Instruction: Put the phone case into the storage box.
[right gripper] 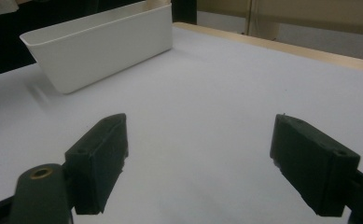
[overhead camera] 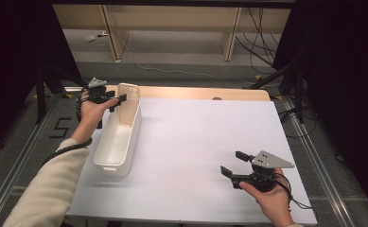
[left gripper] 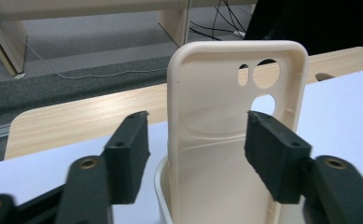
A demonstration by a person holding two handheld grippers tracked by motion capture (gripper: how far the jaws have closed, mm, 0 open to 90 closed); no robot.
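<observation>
Left tool (left gripper: 195,154) stands with jaws apart, straddling but not pressing the cream phone case (left gripper: 237,116), which stands upright in the far end of the white bin (overhead camera: 118,137) at the worktop's (overhead camera: 196,142) left; right tool (overhead camera: 234,165) hovers open, well apart. The case looks light, thin and flexible, probably slippery. Best taken by its long side edges, gently, clear of the camera cut-outs.

Left forearm (overhead camera: 49,184): cream long sleeve. Black two-jaw left gripper (overhead camera: 118,100), black two-jaw right gripper (overhead camera: 233,163): blocky pads, brass screw eyelets, grey three-cornered top plates, black trailing cables.
</observation>
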